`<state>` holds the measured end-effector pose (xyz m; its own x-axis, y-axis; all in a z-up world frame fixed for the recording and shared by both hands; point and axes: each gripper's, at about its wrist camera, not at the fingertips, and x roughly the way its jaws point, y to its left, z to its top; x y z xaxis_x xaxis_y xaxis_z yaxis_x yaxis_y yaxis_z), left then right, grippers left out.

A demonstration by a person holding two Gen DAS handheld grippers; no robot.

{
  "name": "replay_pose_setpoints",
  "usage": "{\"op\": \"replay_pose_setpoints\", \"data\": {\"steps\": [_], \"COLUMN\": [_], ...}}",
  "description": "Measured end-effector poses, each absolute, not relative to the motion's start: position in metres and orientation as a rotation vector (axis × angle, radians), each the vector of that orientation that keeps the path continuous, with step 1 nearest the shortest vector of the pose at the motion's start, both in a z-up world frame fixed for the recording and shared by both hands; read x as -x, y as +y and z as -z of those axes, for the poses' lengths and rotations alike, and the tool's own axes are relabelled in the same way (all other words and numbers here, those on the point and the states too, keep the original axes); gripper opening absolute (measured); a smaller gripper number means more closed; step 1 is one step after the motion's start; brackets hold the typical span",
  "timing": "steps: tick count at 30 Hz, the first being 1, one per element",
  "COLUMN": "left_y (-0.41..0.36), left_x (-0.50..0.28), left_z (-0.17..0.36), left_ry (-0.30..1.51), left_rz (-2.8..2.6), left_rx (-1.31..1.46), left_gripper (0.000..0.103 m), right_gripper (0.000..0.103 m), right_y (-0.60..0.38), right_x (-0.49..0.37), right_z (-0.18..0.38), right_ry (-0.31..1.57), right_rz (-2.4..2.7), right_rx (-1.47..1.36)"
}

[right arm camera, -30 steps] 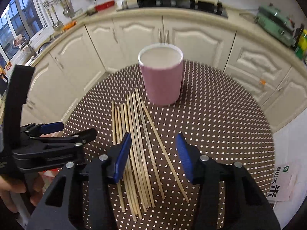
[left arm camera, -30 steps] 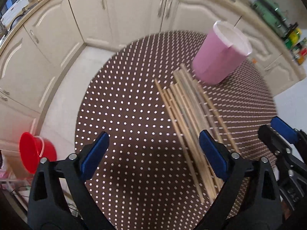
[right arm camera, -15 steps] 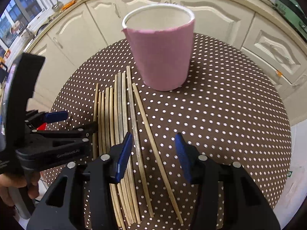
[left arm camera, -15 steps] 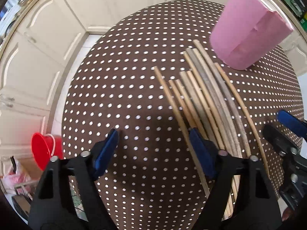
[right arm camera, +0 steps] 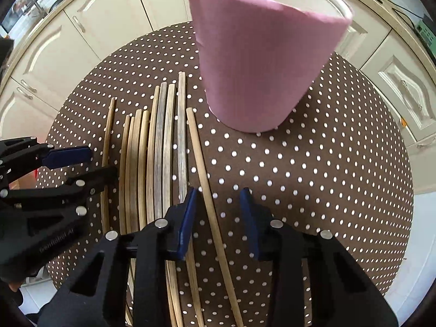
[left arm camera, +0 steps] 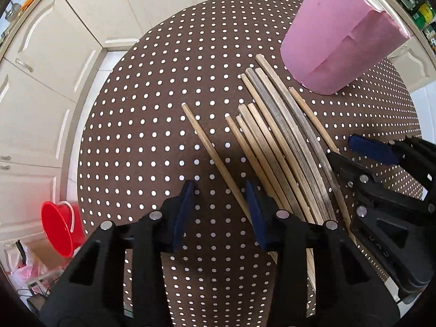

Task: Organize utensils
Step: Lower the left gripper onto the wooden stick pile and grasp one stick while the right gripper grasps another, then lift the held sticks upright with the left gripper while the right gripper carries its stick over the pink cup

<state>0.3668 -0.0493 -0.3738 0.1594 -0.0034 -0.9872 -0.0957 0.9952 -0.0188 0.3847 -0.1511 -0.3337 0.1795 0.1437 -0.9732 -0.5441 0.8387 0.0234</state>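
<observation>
L tongs (left arm camera: 220, 212) and R tongs (right arm camera: 218, 218) each straddle an outer chopstick, jaws just narrowing, not yet pinching. Sticks (right arm camera: 163, 147) run lengthwise away toward pink cup (right arm camera: 261, 68); R is nearer it.

Round table (left arm camera: 152, 125) covered in a brown cloth with white polka dots.

Cream kitchen cabinet doors with raised panels and metal handles (left arm camera: 41, 87), running in a row behind the far edge of the table and round its left side under a pale worktop.

Red plastic bucket with a white handle (left arm camera: 58, 227), on the floor beyond the table's left edge.

Pink plastic bag (left arm camera: 26, 271), on the floor near the bucket.
</observation>
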Motion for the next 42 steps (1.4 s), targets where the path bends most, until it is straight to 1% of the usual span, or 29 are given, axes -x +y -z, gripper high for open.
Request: {"op": "replay_pose_setpoints", "data": {"steps": [1,2,4,5,6,8,9,13,17,21,28,32,37,42], "left_y": [-0.051,-0.051,-0.048,-0.047,-0.046,-0.046,-0.045,-0.038,-0.036,-0.037,-0.027,-0.008,-0.006,-0.003], "left_x": [-0.373,-0.374,-0.386,-0.388,-0.389,-0.392,-0.394,-0.398,-0.402,-0.398,-0.397,-0.395,-0.396,-0.399], "left_z": [0.366,0.366,0.364,0.363,0.363,0.365,0.365,0.361,0.346,0.321,0.275,0.244,0.212,0.171], "left_ry": [1.410,1.407,1.405,1.407,1.407,1.417,1.421,1.410,1.373,1.309,1.191,1.125,1.036,0.904], "left_rz": [-0.059,-0.044,-0.025,-0.005,0.009,0.046,0.058,0.134,0.201,0.278,0.363,0.401,0.436,0.438], "left_rx": [0.077,0.085,0.099,0.098,0.099,0.118,0.126,0.203,0.227,0.224,0.212,0.215,0.257,0.296], "left_gripper": [0.035,0.026,0.020,0.017,0.015,0.008,0.006,0.006,0.006,0.006,0.006,0.006,0.006,0.006], "right_gripper": [0.030,0.027,0.018,0.010,0.006,0.005,0.005,0.005,0.005,0.005,0.005,0.005,0.005,0.005], "right_y": [-0.150,-0.149,-0.141,-0.138,-0.136,-0.136,-0.137,-0.141,-0.145,-0.151,-0.150,-0.161,-0.163,-0.169], "right_x": [-0.385,-0.387,-0.387,-0.392,-0.393,-0.393,-0.392,-0.386,-0.380,-0.374,-0.358,-0.356,-0.358,-0.362], "right_z": [0.334,0.333,0.331,0.332,0.332,0.332,0.331,0.321,0.300,0.274,0.236,0.204,0.172,0.140], "right_ry": [1.310,1.314,1.325,1.332,1.344,1.374,1.379,1.382,1.352,1.302,1.197,1.103,0.985,0.867], "right_rz": [-0.499,-0.496,-0.489,-0.487,-0.488,-0.494,-0.493,-0.489,-0.495,-0.507,-0.501,-0.492,-0.460,-0.426], "right_rx": [0.370,0.369,0.356,0.352,0.339,0.303,0.290,0.194,0.133,0.058,0.032,0.016,-0.002,-0.027]}}
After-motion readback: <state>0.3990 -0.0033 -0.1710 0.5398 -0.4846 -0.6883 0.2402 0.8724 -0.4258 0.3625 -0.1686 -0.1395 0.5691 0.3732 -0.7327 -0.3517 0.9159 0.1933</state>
